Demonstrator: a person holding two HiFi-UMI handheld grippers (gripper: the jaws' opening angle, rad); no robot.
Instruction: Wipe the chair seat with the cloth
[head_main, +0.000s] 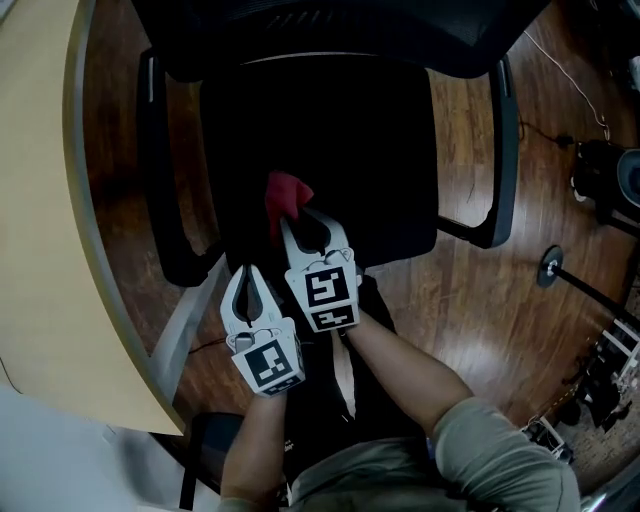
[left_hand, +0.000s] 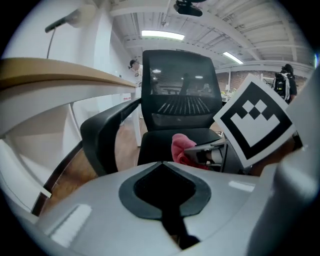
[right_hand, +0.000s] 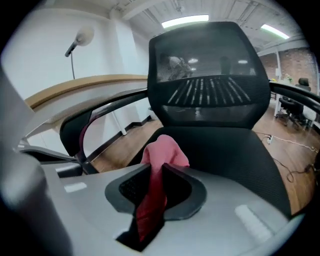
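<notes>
At the front of the seat (head_main: 345, 140), our right hand-held gripper (head_main: 300, 214) pinches the red cloth (head_main: 286, 190), which bunches past its tips. Just beside it, nearer us, our left hand-held gripper (head_main: 250, 270) is closed and empty. The only print we see is the black-and-white squares on their marker cubes (head_main: 325, 290).

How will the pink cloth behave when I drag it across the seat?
Probably floppy: the cloth bunches in soft folds beyond the right gripper. Likely light, since a thin pinch holds it. It may catch and fold on the textured seat.
</notes>
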